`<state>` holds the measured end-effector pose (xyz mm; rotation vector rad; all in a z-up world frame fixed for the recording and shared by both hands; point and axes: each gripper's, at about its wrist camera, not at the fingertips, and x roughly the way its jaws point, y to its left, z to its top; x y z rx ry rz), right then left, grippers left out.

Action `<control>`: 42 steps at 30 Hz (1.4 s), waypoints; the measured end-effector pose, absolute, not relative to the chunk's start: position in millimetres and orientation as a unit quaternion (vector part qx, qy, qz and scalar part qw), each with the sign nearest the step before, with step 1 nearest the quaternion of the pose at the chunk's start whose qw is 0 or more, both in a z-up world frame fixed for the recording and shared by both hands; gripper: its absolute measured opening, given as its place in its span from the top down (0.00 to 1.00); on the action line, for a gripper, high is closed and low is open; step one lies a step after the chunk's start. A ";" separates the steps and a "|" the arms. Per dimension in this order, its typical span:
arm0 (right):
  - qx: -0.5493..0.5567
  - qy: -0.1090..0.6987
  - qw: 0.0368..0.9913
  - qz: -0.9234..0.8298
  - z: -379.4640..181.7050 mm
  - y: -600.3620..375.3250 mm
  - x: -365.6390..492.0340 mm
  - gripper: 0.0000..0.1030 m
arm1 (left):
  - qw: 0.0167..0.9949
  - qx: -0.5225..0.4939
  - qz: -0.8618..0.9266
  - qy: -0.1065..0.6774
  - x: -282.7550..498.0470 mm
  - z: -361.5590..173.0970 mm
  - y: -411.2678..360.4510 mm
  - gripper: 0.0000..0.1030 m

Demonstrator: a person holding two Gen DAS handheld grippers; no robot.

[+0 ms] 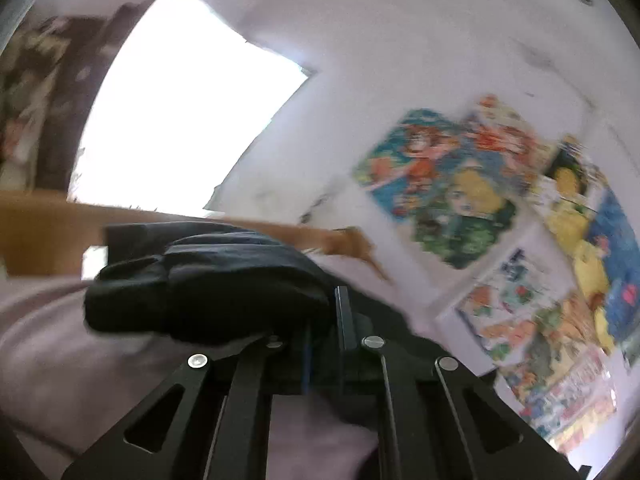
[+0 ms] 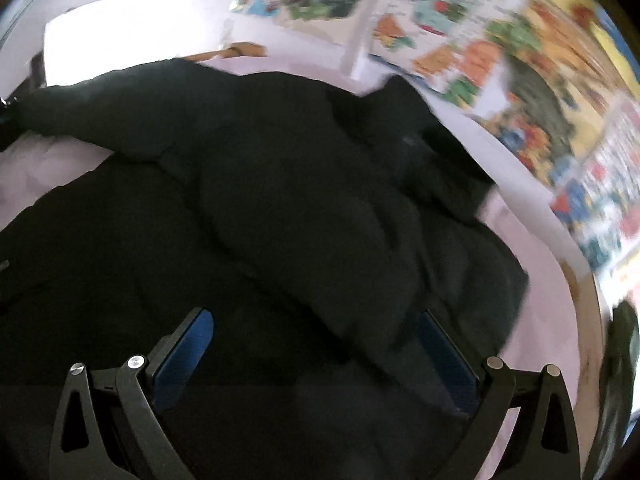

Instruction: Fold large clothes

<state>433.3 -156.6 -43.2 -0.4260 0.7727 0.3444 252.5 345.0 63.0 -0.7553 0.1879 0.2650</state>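
While a black jacket (image 2: 280, 208) lies spread in loose folds over a pale pink sheet (image 2: 532, 280), a bunched part of it (image 1: 208, 280) is pinched between the closed fingers of the left gripper (image 1: 324, 332). The right gripper (image 2: 320, 344) is held wide open just above the jacket, nothing gripped. Colourful posters (image 1: 452, 184) are seen on the white wall (image 1: 400, 40) behind, beside a bright window (image 1: 180, 104).
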 end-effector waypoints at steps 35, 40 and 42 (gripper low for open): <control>0.169 0.350 0.921 0.005 -95.1 -404.4 451.7 0.00 | 0.880 0.093 -0.295 0.361 460.1 3.6 -127.6 0.96; 0.239 0.341 0.907 0.055 -101.7 -419.7 452.3 0.00 | 0.850 0.044 -0.318 0.418 486.5 -30.8 -109.7 0.94; 0.285 0.331 0.895 0.089 -102.3 -425.2 452.9 0.00 | 0.843 0.035 -0.326 0.427 492.4 -30.7 -105.4 0.93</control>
